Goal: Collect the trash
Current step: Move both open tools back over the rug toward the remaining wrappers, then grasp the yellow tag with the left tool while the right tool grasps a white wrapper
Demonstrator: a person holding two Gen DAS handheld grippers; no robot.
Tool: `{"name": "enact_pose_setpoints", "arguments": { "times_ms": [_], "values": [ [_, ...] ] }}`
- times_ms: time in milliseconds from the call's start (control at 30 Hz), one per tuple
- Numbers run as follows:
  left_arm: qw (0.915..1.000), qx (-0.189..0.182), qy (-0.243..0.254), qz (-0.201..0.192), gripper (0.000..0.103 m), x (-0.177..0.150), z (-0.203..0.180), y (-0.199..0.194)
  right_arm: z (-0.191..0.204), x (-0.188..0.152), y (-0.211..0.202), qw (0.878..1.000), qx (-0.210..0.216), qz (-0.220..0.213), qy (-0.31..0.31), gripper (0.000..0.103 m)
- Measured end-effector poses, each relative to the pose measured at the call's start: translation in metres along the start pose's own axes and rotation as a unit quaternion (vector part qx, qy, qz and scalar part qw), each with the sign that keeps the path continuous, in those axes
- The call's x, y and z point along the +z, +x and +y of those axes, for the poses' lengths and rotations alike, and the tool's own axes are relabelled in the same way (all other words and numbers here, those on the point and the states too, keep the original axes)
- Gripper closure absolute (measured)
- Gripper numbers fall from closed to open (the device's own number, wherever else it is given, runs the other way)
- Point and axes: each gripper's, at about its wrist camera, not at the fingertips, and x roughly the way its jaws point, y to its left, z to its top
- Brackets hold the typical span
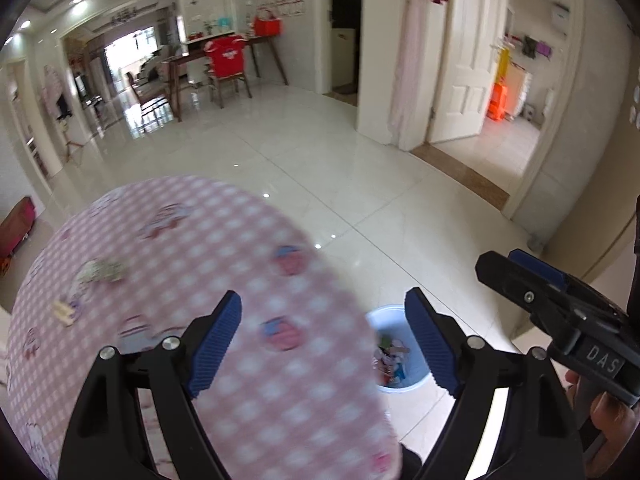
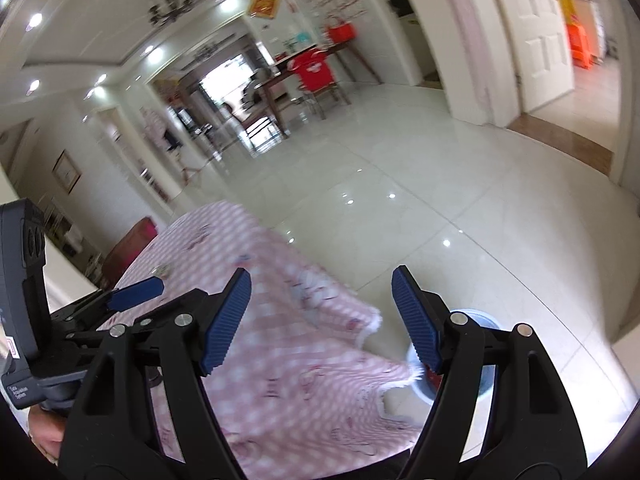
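A round table with a pink checked cloth (image 1: 208, 272) fills the lower left. Two scraps of trash lie on its far left: a crumpled wrapper (image 1: 102, 270) and a small pale piece (image 1: 64, 312). A light blue bin (image 1: 394, 350) with coloured trash inside stands on the floor right of the table. My left gripper (image 1: 324, 344) is open and empty above the table edge. My right gripper (image 2: 322, 320) is open and empty, over the cloth (image 2: 280, 340). The wrapper shows small in the right wrist view (image 2: 162, 269), and the bin (image 2: 480, 364) sits behind the right finger.
The right gripper (image 1: 560, 312) appears at the right of the left wrist view, the left gripper (image 2: 132, 292) at the left of the right wrist view. A glossy tiled floor (image 1: 340, 168) stretches ahead. A dining table with chairs (image 1: 224, 64) stands far back. A white door (image 1: 464, 52) stands open at right.
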Motion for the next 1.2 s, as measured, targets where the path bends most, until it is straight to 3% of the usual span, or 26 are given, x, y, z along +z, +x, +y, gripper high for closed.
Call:
{"name": "enact_pose_setpoints", "arguments": {
  "times_ms": [233, 467, 733, 867, 933, 1067, 1133, 1200],
  "values": [
    [0.9960, 0.060, -0.067, -0.003, 0.021, -0.016, 0.102, -0.012, 0.076, -0.003, 0.039, 0.997, 0.034, 0.032, -0.060, 0.031],
    [0.9796, 0.107, -0.169, 0.022, 0.021, -0.040, 0.218, -0.003, 0.155, -0.009, 0.099, 0.986, 0.051, 0.077, -0.139, 0.031],
    [0.9675, 0.095, -0.232, 0.035, 0.021, -0.047, 0.277, 0.020, 0.206, -0.016, 0.160, 0.971, 0.055, 0.116, -0.200, 0.031],
    [0.9634, 0.080, -0.253, 0.038, 0.021, -0.043, 0.287, 0.036, 0.223, -0.017, 0.183, 0.965, 0.054, 0.128, -0.222, 0.031],
    [0.9648, 0.091, -0.244, 0.038, 0.022, -0.040, 0.286, 0.043, 0.228, -0.017, 0.192, 0.963, 0.053, 0.132, -0.231, 0.031],
    [0.9729, 0.131, -0.187, 0.038, 0.045, -0.036, 0.274, 0.053, 0.238, -0.014, 0.209, 0.956, 0.054, 0.143, -0.249, 0.031],
    [0.9758, 0.122, -0.179, 0.031, 0.056, -0.035, 0.273, 0.053, 0.245, -0.016, 0.215, 0.953, 0.056, 0.147, -0.259, 0.031],
    [0.9770, 0.112, -0.180, 0.026, 0.079, -0.035, 0.274, 0.051, 0.253, -0.019, 0.223, 0.948, 0.056, 0.154, -0.273, 0.031]
  ]
}}
